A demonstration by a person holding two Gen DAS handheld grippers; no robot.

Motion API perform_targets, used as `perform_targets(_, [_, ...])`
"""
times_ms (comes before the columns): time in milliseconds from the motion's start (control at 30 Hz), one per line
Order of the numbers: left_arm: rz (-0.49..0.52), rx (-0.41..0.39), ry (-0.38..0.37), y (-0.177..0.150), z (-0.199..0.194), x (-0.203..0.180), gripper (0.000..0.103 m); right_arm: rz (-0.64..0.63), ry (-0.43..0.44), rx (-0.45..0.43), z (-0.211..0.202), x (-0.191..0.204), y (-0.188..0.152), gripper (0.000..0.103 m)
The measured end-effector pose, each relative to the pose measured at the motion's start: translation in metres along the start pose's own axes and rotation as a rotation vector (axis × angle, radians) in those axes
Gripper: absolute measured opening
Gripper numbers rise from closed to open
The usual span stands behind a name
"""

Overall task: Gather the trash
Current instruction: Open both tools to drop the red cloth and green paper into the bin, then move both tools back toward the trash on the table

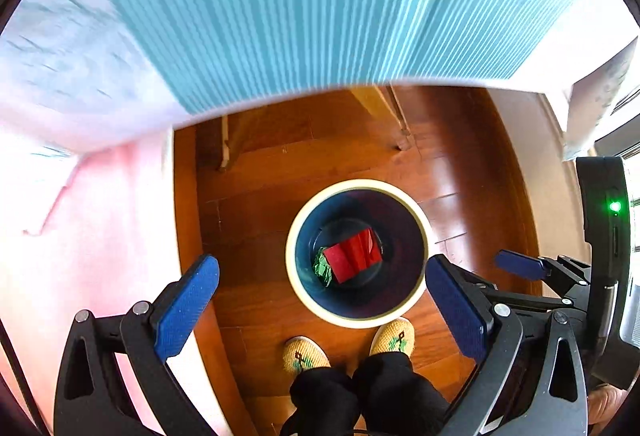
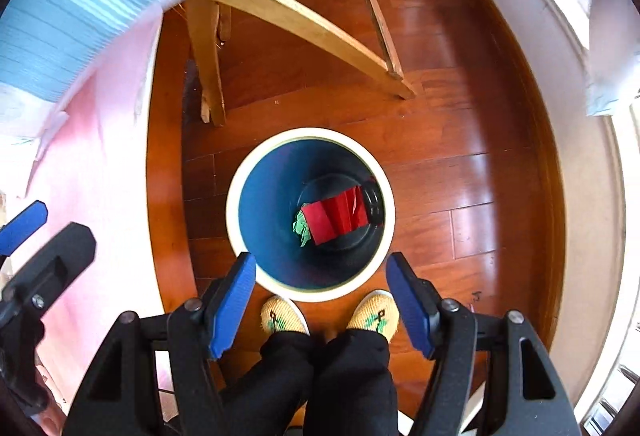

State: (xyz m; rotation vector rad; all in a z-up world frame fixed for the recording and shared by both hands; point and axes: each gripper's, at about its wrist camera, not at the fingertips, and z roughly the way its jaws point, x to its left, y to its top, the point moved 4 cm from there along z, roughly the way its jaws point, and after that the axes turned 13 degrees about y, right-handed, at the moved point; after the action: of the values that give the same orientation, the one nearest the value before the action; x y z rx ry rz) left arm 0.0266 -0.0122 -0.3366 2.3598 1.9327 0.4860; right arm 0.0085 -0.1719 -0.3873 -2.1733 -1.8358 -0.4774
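Trash already in bin (image 1: 358,192): red folded paper (image 1: 354,254) and green crumpled scrap (image 1: 322,268) lie on bin bottom; bin stands on wood floor (image 1: 260,204), just beyond slippered feet (image 1: 306,354). Left tool (image 1: 322,302) wide, empty; right tool (image 2: 320,294) wide, empty; both hang above bin. Risks, as judgement: foot nudge could tip bin and spill contents; tools side by side may collide when swinging back toward striped counter (image 1: 280,8); any remaining trash not visible here.
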Motion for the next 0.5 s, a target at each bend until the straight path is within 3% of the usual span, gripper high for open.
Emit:
perform_targets(233, [-0.014,-0.057,-0.022,0.021,-0.092,0.037,0.102,-0.026,-0.005,-0.047,-0.089,0.042,-0.007,0.068])
perform_targets(500, [-0.034,-0.208,-0.060,0.049,-0.197,0.083,0.102,-0.092,-0.011,-0.177,-0.190,0.099,-0.007,0.068])
